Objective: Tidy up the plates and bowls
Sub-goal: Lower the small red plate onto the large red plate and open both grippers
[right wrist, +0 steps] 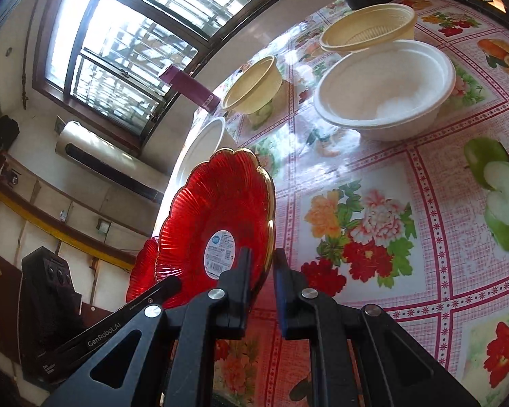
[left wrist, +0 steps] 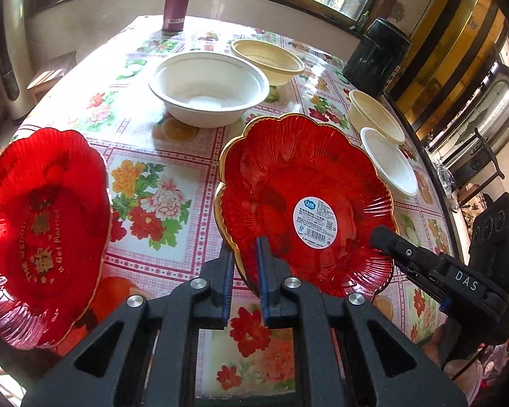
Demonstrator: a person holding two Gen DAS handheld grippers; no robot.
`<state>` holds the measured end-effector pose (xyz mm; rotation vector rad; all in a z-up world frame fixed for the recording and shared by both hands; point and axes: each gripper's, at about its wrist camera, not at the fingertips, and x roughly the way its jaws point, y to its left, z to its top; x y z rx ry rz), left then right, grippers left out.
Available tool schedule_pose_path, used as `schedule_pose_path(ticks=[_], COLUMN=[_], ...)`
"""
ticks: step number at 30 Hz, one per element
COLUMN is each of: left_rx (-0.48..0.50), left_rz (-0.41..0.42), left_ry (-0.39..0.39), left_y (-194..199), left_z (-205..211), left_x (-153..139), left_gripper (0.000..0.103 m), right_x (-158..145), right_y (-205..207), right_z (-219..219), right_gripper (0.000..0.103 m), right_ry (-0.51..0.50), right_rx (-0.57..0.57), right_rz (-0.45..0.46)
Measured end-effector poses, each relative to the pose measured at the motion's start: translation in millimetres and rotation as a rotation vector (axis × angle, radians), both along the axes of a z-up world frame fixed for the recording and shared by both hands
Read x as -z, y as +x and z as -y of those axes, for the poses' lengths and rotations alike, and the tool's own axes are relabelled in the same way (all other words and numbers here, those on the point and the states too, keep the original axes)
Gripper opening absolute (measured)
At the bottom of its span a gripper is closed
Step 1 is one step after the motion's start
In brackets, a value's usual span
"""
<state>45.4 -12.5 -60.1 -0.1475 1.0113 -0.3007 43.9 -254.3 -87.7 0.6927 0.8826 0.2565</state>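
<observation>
A: What's on my feed? Floral table [left wrist: 173, 183], big white bowl [left wrist: 208, 88] far middle, another red plate [left wrist: 40, 217] off left.

B: And the labelled red plate [left wrist: 305, 203]?

A: Tilted above the table, near side. My left gripper [left wrist: 244, 247] is clamped on its near rim, my right gripper [right wrist: 261, 264] pinches the opposite edge.

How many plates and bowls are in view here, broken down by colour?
Red scalloped glass plates: 2, the gold-rimmed red plate with the sticker and the red plate with gold lettering.
White disposable bowls: 2, the large white bowl and the smaller white bowl.
Cream plastic bowls: 2, the far cream bowl and the near cream bowl.
Total: 6.
</observation>
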Motion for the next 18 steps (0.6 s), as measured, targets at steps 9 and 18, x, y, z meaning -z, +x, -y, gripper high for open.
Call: schedule_pose_path(ticks=[9, 18], left_rx=[-0.117, -0.259], left_rz=[0.093, 0.112], left_ry=[0.005, 0.054], left_y=[-22, -31], left_z=[-71, -143], left_x=[-26, -24], left_gripper=[0.011, 0.011], right_x=[-31, -29], right_y=[7, 27], right_z=[-75, -165], right_gripper=[0.012, 0.012], right_ry=[-0.049, -0.093], right_rx=[-0.143, -0.3], right_rz=[0.078, 0.077])
